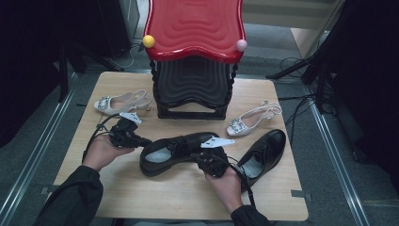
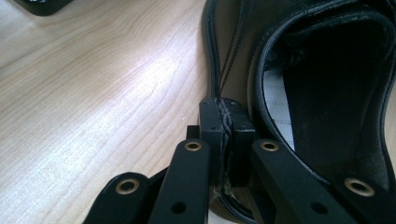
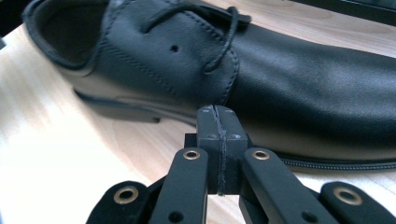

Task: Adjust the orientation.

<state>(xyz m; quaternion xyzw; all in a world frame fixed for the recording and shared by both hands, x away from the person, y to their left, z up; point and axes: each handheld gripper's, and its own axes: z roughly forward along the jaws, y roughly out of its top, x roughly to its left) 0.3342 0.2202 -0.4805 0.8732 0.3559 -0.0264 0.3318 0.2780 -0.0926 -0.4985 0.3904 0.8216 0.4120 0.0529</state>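
Gripping the lace ends of the black shoe (image 1: 176,149) lying mid-surface (image 1: 179,193), the left hand-held gripper (image 2: 225,122) and right hand-held gripper (image 3: 218,122) are each clamped on a strand; a pull apart is judged next.

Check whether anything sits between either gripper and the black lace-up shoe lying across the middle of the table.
Nothing visible does. The left gripper is shut on a shoelace end at the heel of the black shoe. The right gripper is shut on a lace end right at the shoe's side, with bare table around.
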